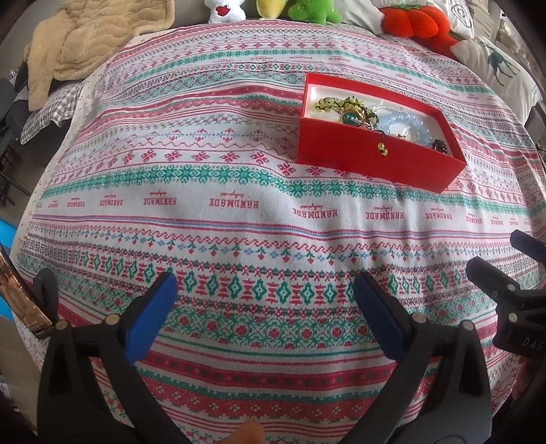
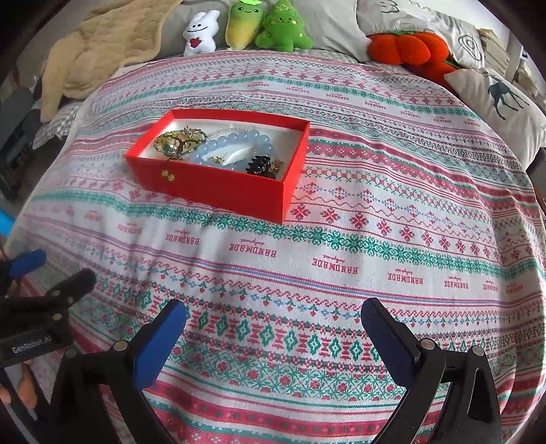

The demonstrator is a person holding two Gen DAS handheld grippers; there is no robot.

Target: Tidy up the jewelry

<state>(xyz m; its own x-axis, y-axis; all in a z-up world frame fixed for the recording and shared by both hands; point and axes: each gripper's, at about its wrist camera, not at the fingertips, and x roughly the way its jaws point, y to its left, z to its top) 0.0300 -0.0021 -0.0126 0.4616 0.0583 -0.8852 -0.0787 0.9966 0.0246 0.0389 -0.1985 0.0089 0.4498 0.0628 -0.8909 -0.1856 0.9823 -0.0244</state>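
Red box (image 2: pixel 218 184) of jewelry: ahead of both claws, well apart | left claw (image 1: pixel 266 300), right claw (image 2: pixel 273 324): agape, empty

One red box (image 2: pixel 218 184) on my patterned bedspread (image 2: pixel 341 273), one blue bead bracelet (image 2: pixel 235 143) inside it, one black hair claw (image 2: pixel 261 167) inside it, three plush toys (image 2: pixel 283 29) beyond the box, one orange plush (image 2: pixel 406 46) right of those, my two grippers, left (image 1: pixel 266 300) and right (image 2: pixel 273 328).

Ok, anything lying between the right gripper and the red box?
Nothing: in the right wrist view only bare patterned cloth runs from the open right gripper to the red box.
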